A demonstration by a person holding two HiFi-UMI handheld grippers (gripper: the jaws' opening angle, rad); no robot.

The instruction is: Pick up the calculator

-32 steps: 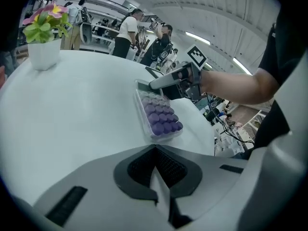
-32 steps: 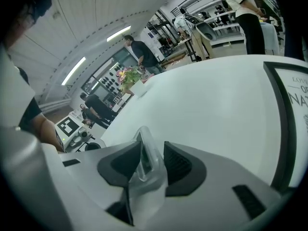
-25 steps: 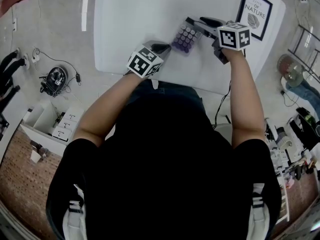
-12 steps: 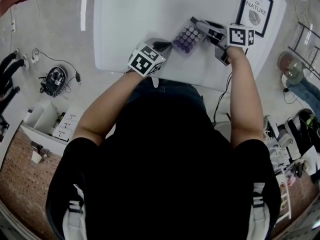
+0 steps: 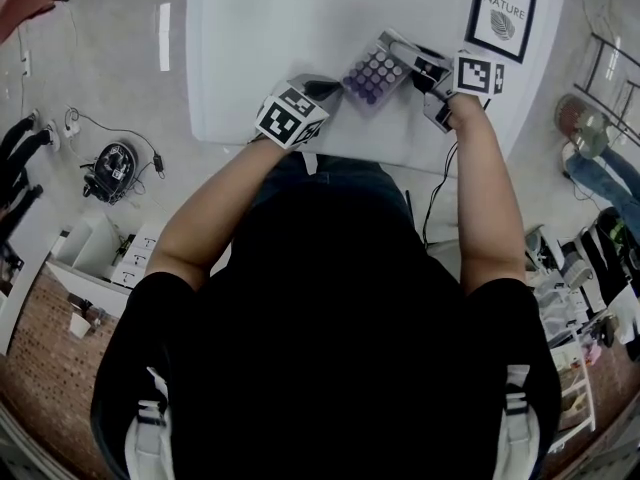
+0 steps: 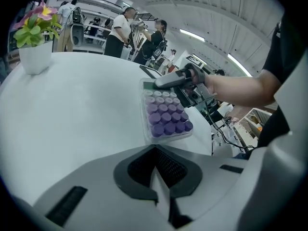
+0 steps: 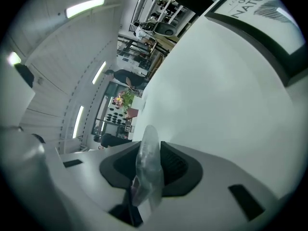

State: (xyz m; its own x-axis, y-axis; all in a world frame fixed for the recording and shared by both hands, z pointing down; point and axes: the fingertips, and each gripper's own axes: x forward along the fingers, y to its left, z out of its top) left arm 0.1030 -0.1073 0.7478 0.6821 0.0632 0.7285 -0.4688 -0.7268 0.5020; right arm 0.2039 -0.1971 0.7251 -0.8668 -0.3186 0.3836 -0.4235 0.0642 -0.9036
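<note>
right tongs (image 5: 405,53) closing on calculator (image 5: 372,73), edge gripped

The right gripper (image 6: 161,83), jaws just closing, grips the far end of the purple-keyed calculator (image 6: 166,119).

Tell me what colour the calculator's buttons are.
Purple; the calculator shows them best in the left gripper view.
</note>
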